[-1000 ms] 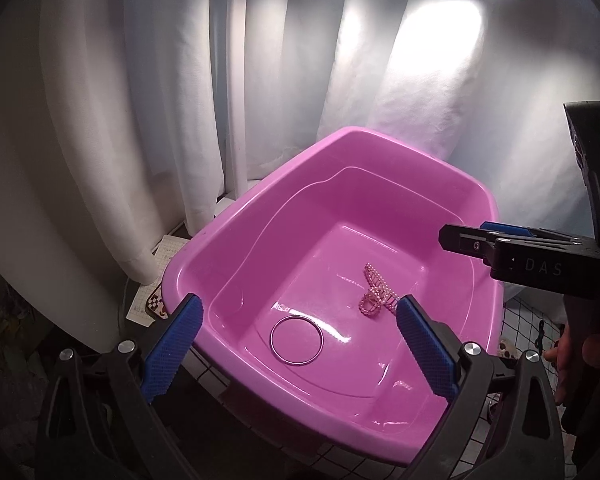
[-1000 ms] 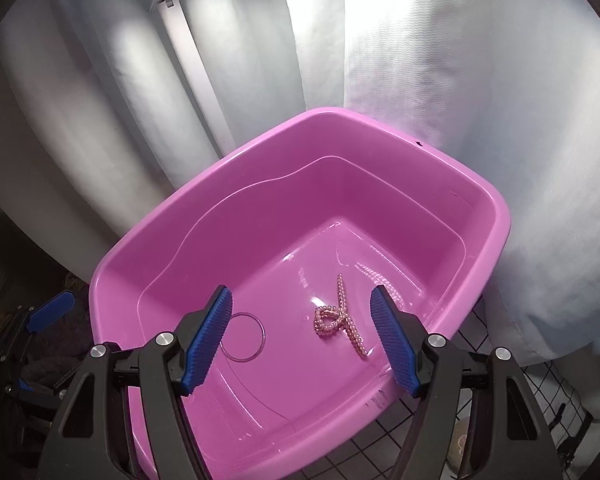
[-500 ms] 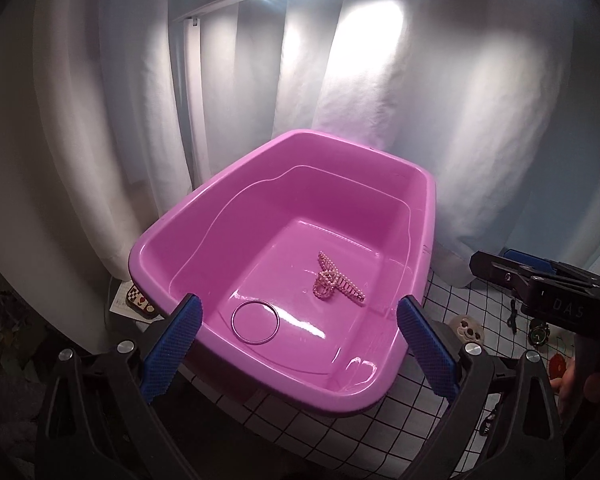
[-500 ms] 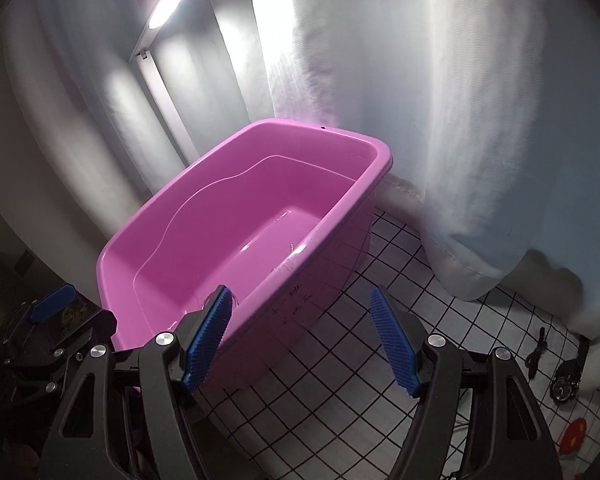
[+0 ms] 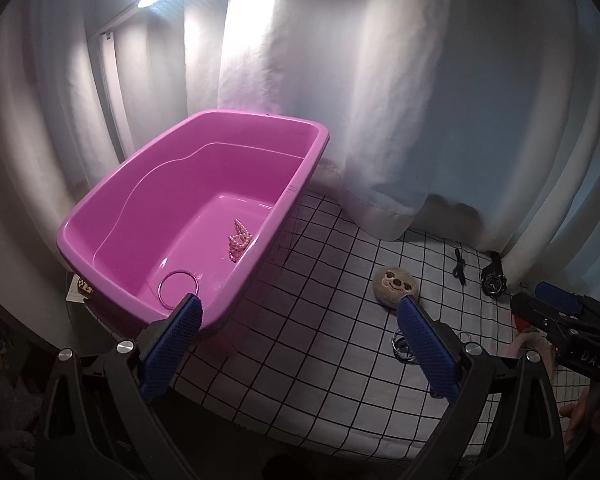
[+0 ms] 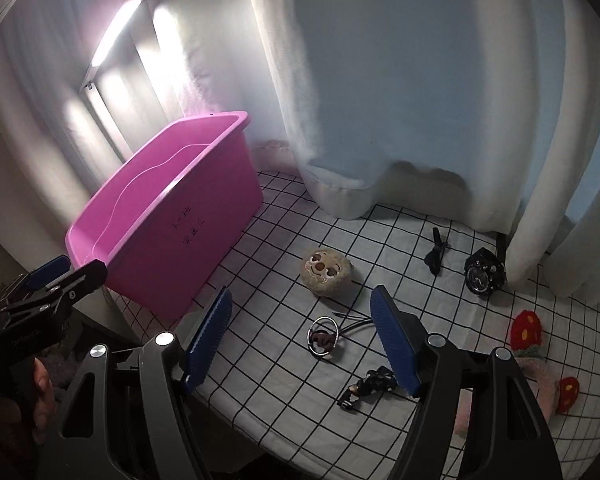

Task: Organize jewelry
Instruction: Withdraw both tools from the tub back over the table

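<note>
The pink tub (image 5: 204,216) is sitting on the checked cloth (image 6: 284,240). Inside the pink tub, a pearl bracelet (image 5: 239,239) and a metal ring (image 5: 177,289) are lying on the floor. Outside it, a fuzzy face toy (image 6: 327,271) is lying just beside a silver bangle (image 6: 323,342); a black watch (image 6: 483,274) is lying well apart. The left gripper (image 5: 296,332) and right gripper (image 6: 302,332) are both standing wide, holding nothing.
</note>
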`<state>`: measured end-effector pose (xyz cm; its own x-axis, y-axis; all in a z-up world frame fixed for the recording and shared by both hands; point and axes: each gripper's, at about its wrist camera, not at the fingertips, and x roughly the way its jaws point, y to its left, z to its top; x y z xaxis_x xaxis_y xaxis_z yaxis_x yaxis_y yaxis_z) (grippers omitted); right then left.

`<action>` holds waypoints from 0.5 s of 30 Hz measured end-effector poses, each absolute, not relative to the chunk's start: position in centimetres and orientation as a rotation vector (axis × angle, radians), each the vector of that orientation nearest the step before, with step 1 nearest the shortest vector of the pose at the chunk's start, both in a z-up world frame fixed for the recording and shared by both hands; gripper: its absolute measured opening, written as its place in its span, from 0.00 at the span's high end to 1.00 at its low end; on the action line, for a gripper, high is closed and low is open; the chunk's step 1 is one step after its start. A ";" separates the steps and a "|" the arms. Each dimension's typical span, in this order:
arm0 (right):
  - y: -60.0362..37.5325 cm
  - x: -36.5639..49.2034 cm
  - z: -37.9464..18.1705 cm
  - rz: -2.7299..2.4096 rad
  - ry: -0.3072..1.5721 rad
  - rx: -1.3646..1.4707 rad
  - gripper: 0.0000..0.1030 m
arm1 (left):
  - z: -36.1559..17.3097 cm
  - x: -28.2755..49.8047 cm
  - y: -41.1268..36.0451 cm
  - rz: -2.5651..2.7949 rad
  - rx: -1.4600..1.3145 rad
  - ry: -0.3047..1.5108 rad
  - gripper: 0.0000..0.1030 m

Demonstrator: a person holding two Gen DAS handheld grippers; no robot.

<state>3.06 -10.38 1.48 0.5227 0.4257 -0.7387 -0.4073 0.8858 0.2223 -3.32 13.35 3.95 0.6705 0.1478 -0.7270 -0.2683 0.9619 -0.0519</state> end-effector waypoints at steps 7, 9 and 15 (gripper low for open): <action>-19.5 -0.2 -0.5 0.370 0.931 0.062 0.33 | 2.8 -3.4 7.8 0.189 -0.141 0.826 0.06; -21.6 -1.0 -1.0 0.348 0.936 0.075 0.33 | 2.3 -3.5 6.4 0.185 -0.137 0.837 0.06; -25.9 -2.6 -1.9 0.329 0.943 0.095 0.33 | 0.9 -4.0 3.2 0.188 -0.131 0.867 0.06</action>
<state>-2.62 -25.94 -1.92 0.5420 0.3178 -0.7779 -0.2352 0.9461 0.2226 -3.96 3.24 0.90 0.6323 0.1107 -0.7668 -0.2169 0.9755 -0.0380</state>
